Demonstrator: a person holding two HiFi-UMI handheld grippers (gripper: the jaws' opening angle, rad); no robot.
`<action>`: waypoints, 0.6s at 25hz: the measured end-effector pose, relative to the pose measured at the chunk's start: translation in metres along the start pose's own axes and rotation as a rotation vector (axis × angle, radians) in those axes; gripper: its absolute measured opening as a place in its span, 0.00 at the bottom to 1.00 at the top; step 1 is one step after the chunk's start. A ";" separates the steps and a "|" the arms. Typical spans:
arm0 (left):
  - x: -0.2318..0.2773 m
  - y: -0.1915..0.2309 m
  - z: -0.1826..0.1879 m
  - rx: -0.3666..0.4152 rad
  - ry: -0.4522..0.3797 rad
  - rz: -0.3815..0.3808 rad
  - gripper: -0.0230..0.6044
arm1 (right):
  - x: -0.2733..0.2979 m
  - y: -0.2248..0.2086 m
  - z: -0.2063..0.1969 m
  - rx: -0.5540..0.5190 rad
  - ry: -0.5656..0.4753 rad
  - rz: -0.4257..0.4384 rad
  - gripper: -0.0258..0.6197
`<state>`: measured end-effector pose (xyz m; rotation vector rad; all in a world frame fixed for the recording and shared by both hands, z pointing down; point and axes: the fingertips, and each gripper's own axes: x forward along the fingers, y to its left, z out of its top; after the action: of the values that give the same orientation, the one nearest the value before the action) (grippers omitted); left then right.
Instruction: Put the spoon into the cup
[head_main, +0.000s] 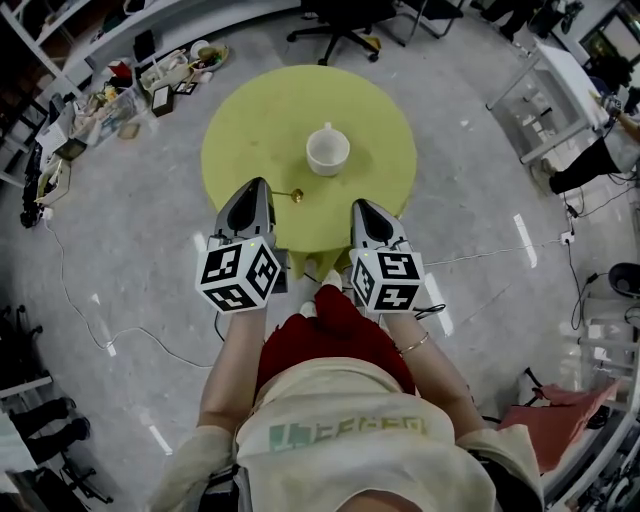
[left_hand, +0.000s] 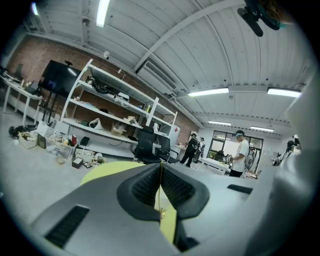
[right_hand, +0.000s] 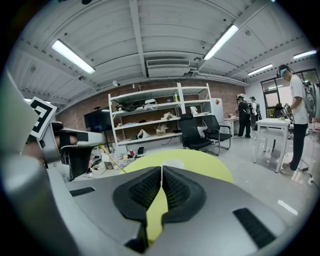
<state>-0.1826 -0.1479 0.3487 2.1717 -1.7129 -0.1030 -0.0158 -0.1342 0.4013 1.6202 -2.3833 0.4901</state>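
A white cup (head_main: 328, 150) stands upright near the middle of the round yellow-green table (head_main: 240, 130). My left gripper (head_main: 260, 188) is over the table's near left edge, shut on the thin handle of a gold spoon (head_main: 291, 195). The spoon's bowl points right, short of the cup. In the left gripper view the handle (left_hand: 160, 192) shows as a thin gold line pinched between the pads. My right gripper (head_main: 362, 207) hovers at the near right edge, shut with nothing in it. Its view shows the cup (right_hand: 172, 163), the table (right_hand: 205, 165) and the spoon (right_hand: 111, 159) sticking out of the left gripper.
A black office chair (head_main: 340, 25) stands beyond the table. Boxes and clutter (head_main: 150, 80) lie on the floor at the far left, with shelves (right_hand: 150, 120) behind. A white table (head_main: 560, 90) and a person (head_main: 600, 160) are at the right. Cables run across the floor.
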 end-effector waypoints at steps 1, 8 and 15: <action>0.007 -0.002 0.002 0.003 -0.001 -0.004 0.07 | 0.004 -0.004 0.002 0.002 0.001 -0.002 0.10; 0.060 -0.016 0.014 0.009 -0.006 -0.032 0.07 | 0.031 -0.039 0.014 0.014 0.005 -0.022 0.10; 0.106 -0.023 0.015 0.019 0.003 -0.044 0.07 | 0.058 -0.064 0.015 0.025 0.028 -0.026 0.10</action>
<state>-0.1388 -0.2476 0.3454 2.2227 -1.6716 -0.0957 0.0226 -0.2112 0.4180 1.6414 -2.3427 0.5358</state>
